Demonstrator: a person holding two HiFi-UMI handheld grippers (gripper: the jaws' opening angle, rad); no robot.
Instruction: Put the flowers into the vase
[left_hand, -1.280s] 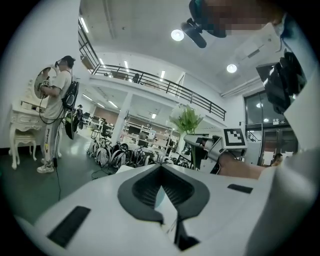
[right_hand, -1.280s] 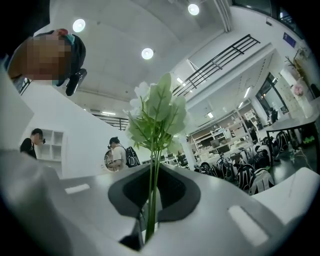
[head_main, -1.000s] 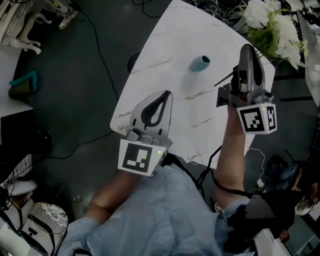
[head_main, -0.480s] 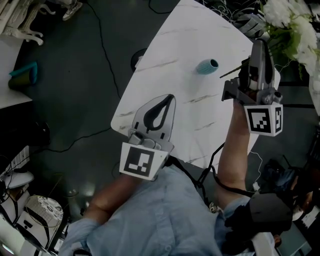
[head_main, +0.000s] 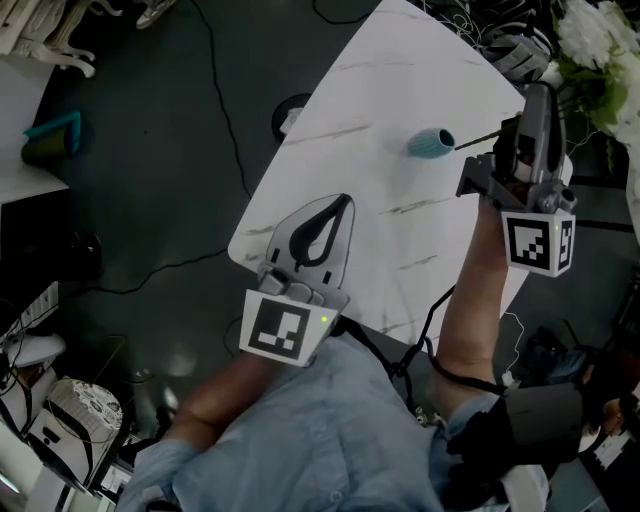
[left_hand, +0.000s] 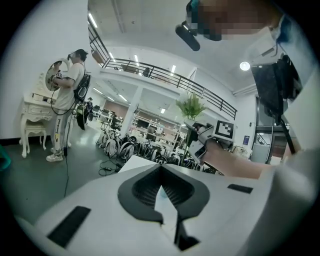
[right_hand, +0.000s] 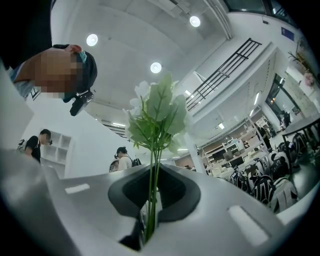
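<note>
A small teal vase (head_main: 430, 144) stands on the white marble table (head_main: 370, 120), its dark mouth showing on the right. My right gripper (head_main: 541, 92) hovers to the right of it, shut on thin green stems. The white flowers (head_main: 598, 48) with green leaves reach past the table's far right edge, and the dark stem end (head_main: 470, 145) points at the vase mouth. In the right gripper view the stems (right_hand: 152, 200) run up between the closed jaws to the flowers (right_hand: 157, 115). My left gripper (head_main: 344, 200) is shut and empty over the table's near edge.
Dark floor with black cables (head_main: 215, 110) lies left of the table. White furniture (head_main: 45, 45) stands at the far left. A person (left_hand: 67, 100) stands by a white dresser in the left gripper view, with rows of bags (left_hand: 125, 147) behind the table.
My right gripper has shifted with the flowers, and the stem end has come up from below the vase to beside its mouth. The left gripper has hardly moved.
</note>
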